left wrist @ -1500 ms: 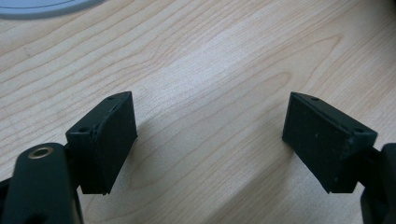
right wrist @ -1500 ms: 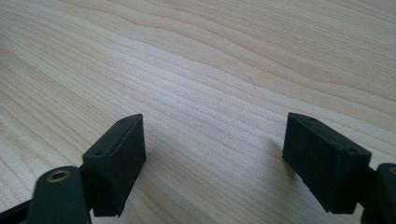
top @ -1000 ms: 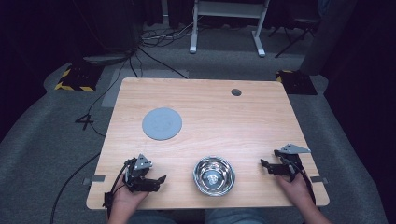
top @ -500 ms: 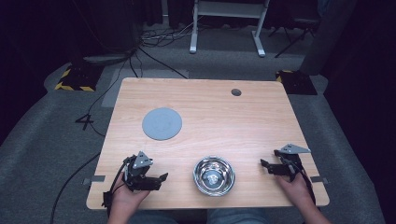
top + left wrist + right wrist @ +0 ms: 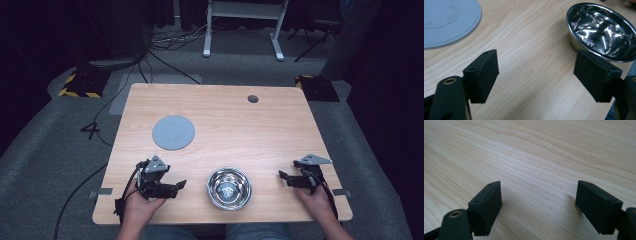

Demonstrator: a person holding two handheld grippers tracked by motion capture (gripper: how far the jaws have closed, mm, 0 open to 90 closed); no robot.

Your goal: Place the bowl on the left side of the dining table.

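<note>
A shiny steel bowl (image 5: 229,188) sits empty near the table's front edge, between my two hands. A flat grey round disc (image 5: 173,132) lies further back on the left. My left gripper (image 5: 177,186) is held just left of the bowl, pointing right towards it, open with nothing between its jaws. In the left gripper view (image 5: 536,67) the bowl (image 5: 602,30) is ahead to the right and the disc (image 5: 446,20) at upper left. My right gripper (image 5: 284,178) rests right of the bowl, pointing left, and stands open over bare wood (image 5: 539,195).
The wooden table (image 5: 225,115) has a small dark cable hole (image 5: 253,99) at its back right. Cables trail from both grippers over the front edge. Grey floor, black cables and a white desk frame (image 5: 242,30) lie beyond the table.
My left gripper has lifted a little off the table beside the bowl. The right gripper, the bowl and the disc have not moved.
</note>
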